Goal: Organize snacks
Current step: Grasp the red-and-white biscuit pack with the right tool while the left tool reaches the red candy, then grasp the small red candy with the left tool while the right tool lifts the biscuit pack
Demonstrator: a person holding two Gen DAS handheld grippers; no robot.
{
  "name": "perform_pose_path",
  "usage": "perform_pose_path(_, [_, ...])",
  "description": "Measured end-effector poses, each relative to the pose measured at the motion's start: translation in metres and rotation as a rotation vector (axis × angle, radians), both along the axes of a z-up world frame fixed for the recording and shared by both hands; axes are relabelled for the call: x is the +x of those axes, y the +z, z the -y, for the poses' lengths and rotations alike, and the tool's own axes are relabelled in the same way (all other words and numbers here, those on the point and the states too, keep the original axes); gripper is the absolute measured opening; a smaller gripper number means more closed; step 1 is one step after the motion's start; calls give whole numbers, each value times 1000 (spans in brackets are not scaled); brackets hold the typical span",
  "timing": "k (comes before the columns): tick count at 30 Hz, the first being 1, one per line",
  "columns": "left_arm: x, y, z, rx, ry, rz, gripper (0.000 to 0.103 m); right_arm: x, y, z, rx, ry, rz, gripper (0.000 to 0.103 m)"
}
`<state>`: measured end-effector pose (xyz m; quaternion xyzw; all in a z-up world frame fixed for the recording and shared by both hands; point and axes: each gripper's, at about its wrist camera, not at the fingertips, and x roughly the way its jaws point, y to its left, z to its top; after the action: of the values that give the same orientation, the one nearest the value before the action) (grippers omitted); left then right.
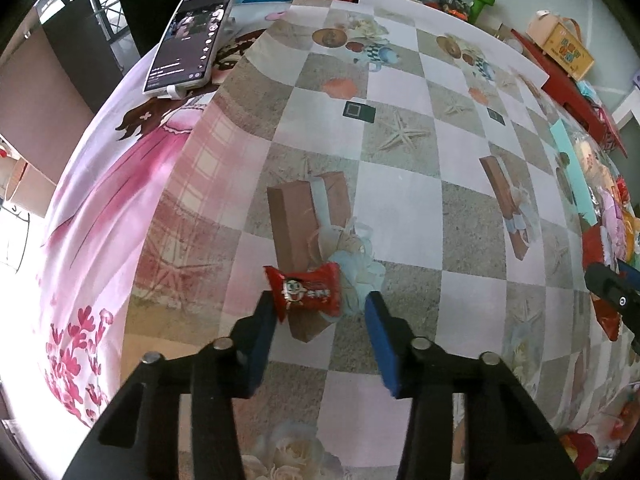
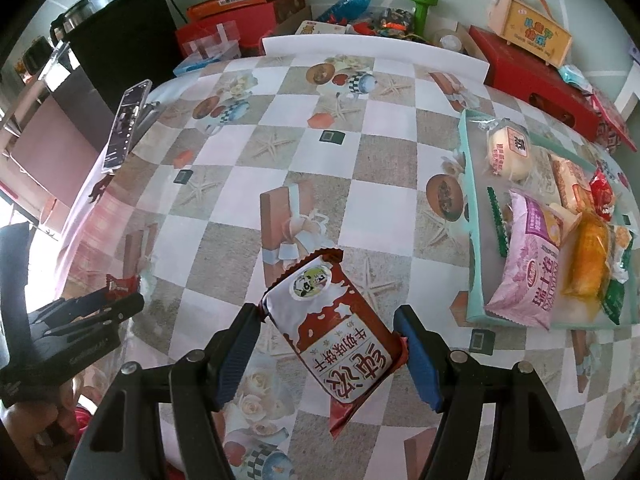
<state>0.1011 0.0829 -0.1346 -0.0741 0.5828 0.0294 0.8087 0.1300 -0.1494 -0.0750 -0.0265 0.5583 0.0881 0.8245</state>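
Observation:
A small red candy packet point(image 1: 306, 293) lies on the checked tablecloth between the fingers of my left gripper point(image 1: 320, 308), which is open around it; the left pad point(image 1: 264, 332) touches its edge. The packet also shows in the right wrist view point(image 2: 120, 285). My right gripper point(image 2: 326, 328) holds a brown-and-white biscuit packet point(image 2: 334, 322) between its pads, above the table. A mint-green tray point(image 2: 468, 184) at the right holds several snacks: a bun point(image 2: 508, 152), a pink packet point(image 2: 528, 256), an orange one point(image 2: 588, 260).
A phone point(image 1: 190, 38) leans on a stand at the table's far left. Red boxes point(image 2: 536, 84), a wooden toy box point(image 2: 528, 34), a green dumbbell point(image 2: 422, 6) and a blue bottle point(image 2: 352, 2) crowd the far edge. A pink printed cloth point(image 1: 104, 208) covers the left side.

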Motion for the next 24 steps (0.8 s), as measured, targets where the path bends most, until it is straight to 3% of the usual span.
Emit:
perform_pose_path(9, [6, -2, 4, 4, -24, 6, 31, 2, -1, -3, 0, 12, 4, 72])
perform_pose_path(24, [7, 0, 6, -8, -36, 27, 19, 4, -9, -1, 5, 10, -10, 72])
